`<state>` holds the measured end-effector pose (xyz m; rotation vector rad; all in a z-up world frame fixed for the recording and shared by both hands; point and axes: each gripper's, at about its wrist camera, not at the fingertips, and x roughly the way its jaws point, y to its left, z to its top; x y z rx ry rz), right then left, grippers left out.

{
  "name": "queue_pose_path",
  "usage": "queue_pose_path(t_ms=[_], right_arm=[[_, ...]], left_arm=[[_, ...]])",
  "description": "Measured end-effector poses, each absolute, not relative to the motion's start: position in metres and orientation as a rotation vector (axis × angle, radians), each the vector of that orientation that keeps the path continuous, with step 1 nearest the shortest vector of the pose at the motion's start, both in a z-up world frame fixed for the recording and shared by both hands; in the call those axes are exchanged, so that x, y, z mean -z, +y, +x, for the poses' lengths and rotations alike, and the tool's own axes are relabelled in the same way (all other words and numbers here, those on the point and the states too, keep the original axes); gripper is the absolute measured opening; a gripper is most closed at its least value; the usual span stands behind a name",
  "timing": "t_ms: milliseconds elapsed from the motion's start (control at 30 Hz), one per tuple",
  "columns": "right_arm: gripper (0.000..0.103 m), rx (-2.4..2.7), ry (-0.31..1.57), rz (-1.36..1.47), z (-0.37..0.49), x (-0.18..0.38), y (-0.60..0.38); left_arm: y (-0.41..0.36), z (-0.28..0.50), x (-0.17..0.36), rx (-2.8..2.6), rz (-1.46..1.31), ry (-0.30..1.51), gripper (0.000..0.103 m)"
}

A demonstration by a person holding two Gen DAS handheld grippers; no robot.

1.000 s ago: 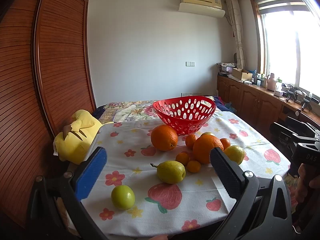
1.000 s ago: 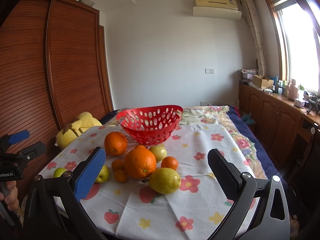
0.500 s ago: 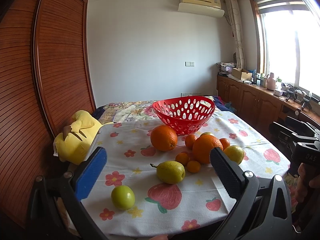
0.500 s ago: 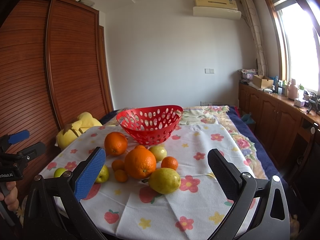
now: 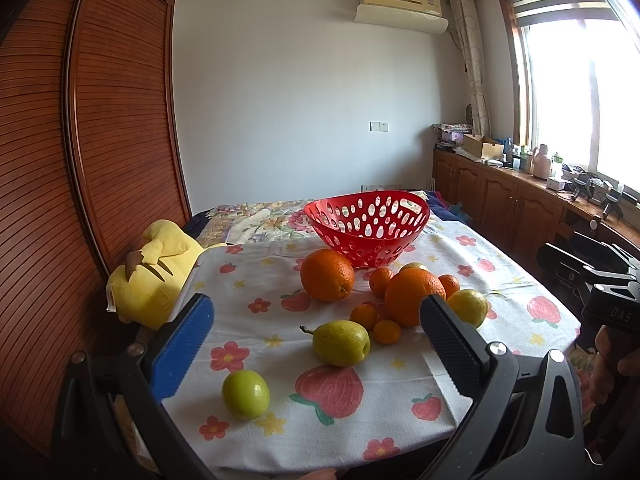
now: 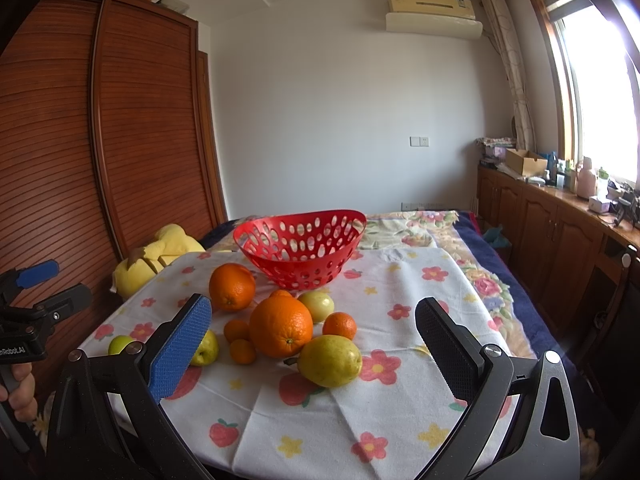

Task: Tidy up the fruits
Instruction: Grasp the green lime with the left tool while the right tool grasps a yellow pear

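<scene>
From your left gripper [image 5: 316, 344], jaws wide and empty, the perforated red plastic basket [image 5: 366, 224] sits empty at the floral tablecloth's [image 5: 360, 432] far edge; a round green fruit [image 5: 245, 393] lies nearest.

Your right gripper [image 6: 314, 346], equally spread and empty, frames a yellow-green pear [image 6: 329, 360], likely the easiest first pick.

Home bedroom. Slatted wooden wardrobe [image 5: 100, 152] along wall, floral bedspread [image 6: 424, 232], yellow plush toy [image 5: 156, 276], wall air conditioner [image 5: 400, 2], curtained window [image 6: 592, 80], wooden cabinets [image 5: 500, 200] cluttered with household items.
</scene>
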<state>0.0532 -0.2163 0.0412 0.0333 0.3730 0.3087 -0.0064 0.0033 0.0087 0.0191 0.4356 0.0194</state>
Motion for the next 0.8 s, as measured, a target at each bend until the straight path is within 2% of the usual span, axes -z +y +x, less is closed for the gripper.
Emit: queue_pose_path(t_ms=[267, 667, 800], right_arm=[[0.103, -0.309, 0.383, 0.035, 0.053, -0.038, -0.217], [0.103, -0.313, 0.463, -0.006, 0.076, -0.006, -0.214], [0.1, -0.325, 0.5, -0.024, 0.09, 0.009, -0.215]], left_arm=[[0.008, -0.003, -0.003, -0.022, 0.023, 0.461, 0.103], [0.033, 0.018, 0.046, -0.039, 0.01, 0.568, 0.103], [0.043, 0.026, 0.059, -0.045, 0.004, 0.602, 0.102]])
